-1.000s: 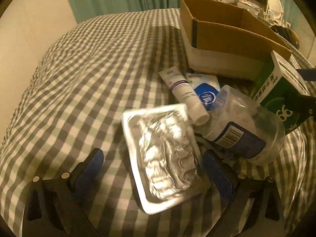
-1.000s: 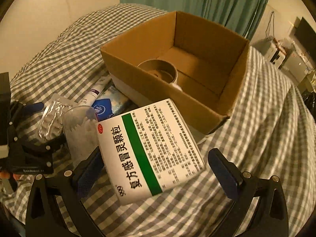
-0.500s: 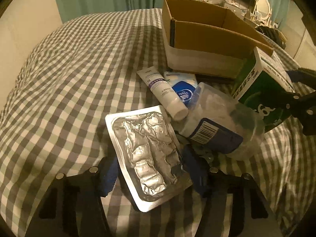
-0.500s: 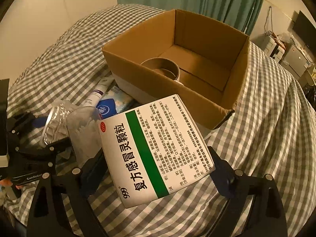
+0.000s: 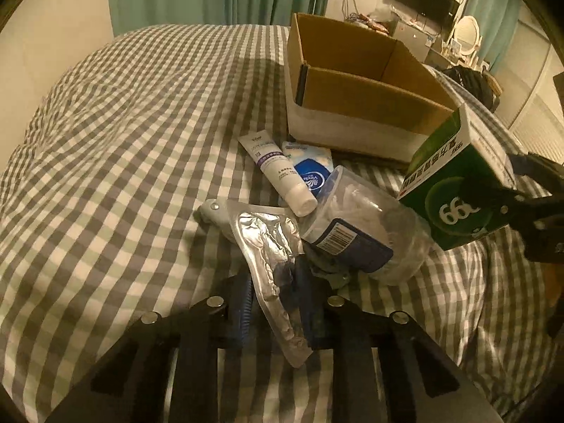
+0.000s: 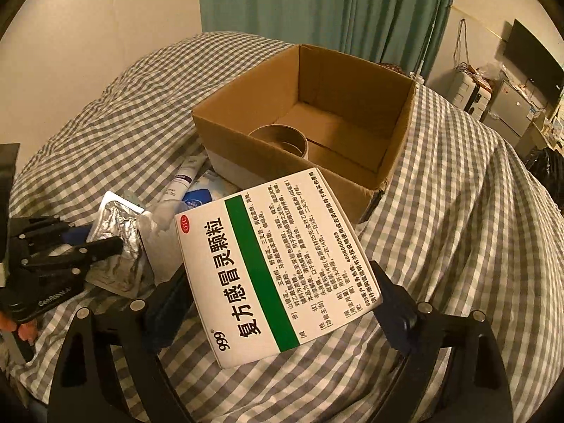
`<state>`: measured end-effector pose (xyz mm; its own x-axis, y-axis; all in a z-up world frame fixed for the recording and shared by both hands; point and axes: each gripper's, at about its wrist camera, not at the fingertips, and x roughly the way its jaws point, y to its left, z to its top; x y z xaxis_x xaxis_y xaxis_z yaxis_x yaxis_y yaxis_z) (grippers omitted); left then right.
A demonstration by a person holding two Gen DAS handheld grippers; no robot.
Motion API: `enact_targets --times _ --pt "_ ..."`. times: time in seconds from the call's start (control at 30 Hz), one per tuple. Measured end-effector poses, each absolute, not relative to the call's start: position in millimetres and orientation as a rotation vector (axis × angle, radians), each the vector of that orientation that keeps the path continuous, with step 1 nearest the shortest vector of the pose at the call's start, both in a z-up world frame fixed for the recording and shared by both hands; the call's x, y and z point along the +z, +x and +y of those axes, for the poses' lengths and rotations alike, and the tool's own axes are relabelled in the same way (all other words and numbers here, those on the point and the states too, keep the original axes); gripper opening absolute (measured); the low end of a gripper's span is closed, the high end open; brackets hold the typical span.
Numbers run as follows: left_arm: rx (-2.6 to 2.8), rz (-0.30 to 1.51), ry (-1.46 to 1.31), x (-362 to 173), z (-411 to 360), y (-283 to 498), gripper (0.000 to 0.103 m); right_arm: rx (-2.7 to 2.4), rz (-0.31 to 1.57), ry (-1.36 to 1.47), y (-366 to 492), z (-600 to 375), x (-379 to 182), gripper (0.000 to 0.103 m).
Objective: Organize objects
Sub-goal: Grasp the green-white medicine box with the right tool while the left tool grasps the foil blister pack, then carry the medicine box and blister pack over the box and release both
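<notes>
So the left gripper (image 5: 273, 303) had its jaws pinched onto the silver foil blister pack (image 5: 271, 246), which stood up on edge between the blue pads, lifted off the gingham bedspread (image 5: 123, 148) at the near end. From the right wrist view you could see that same blister pack (image 6: 116, 243) off to the left with one black finger lying across it. The right gripper (image 6: 278, 296) had its jaws clamped on either side of a white and green medicine box (image 6: 275, 268), the 999 cold granules kind, held tilted in the air near the cardboard box (image 6: 387, 162). That cardboard box sat open on the bed at the far side, with a round roll of tape (image 6: 282, 139) lying inside near its left wall. On the bed between the two grippers there was a little pile: a white tube of cream (image 5: 278, 172) lying diagonally, a blue pack of tissues (image 5: 310, 172) right beside it and partly under it, and a clear plastic container (image 5: 366, 232) on its side with a barcode label, touching the tube's cap end. A teal curtain (image 6: 317, 7) hung behind the bed.
</notes>
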<state>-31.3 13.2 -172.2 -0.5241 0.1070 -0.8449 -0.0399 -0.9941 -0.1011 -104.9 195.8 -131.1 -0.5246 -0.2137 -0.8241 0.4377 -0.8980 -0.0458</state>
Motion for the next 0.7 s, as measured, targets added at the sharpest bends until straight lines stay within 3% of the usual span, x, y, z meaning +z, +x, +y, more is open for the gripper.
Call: enact_targets --times 0.07,0.13,0.7 --pt "2.667 -0.113 -1.465 -165 14 -26 0.010 -2.431 0.331 1.257 -103 198 -127 0.091" --pt "2.662 -0.116 -1.438 -157 14 -24 0.008 -2.432 0.306 1.237 -98 199 -121 0.091" --pt "2.813 0.030 -1.077 -51 30 -65 0.008 -2.596 0.326 0.967 -94 203 -27 0.090"
